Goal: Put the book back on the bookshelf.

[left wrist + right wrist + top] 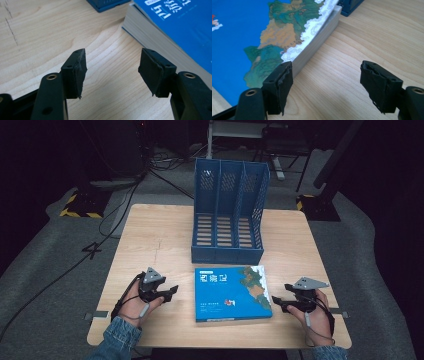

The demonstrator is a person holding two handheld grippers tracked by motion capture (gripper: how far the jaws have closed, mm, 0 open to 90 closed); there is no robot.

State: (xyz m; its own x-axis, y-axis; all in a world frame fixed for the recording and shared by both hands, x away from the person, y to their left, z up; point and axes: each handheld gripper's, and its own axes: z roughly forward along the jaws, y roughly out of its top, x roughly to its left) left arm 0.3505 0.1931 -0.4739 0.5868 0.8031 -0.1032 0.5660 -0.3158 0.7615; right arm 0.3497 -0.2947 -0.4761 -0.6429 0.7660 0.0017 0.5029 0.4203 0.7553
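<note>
A thick blue book (pixel 232 293) with a map picture on its cover lies flat on the wooden table (pixel 160 235), just in front of a blue three-slot file holder (pixel 227 212). My left gripper (pixel 171 291) rests on the table left of the book, jaws open and empty. In the left gripper view the left gripper (pixel 112 68) points at bare wood, the book (pixel 175 27) at upper right. My right gripper (pixel 276 302) sits right of the book, open and empty. In the right gripper view the right gripper (pixel 327 82) is beside the book's page edge (pixel 317 42).
The file holder's corner (pixel 107 5) shows at the top of the left gripper view, and its corner (pixel 349 6) at the top of the right gripper view. Dark floor, cables and stands surround the table. Bare wood lies on either side of the book.
</note>
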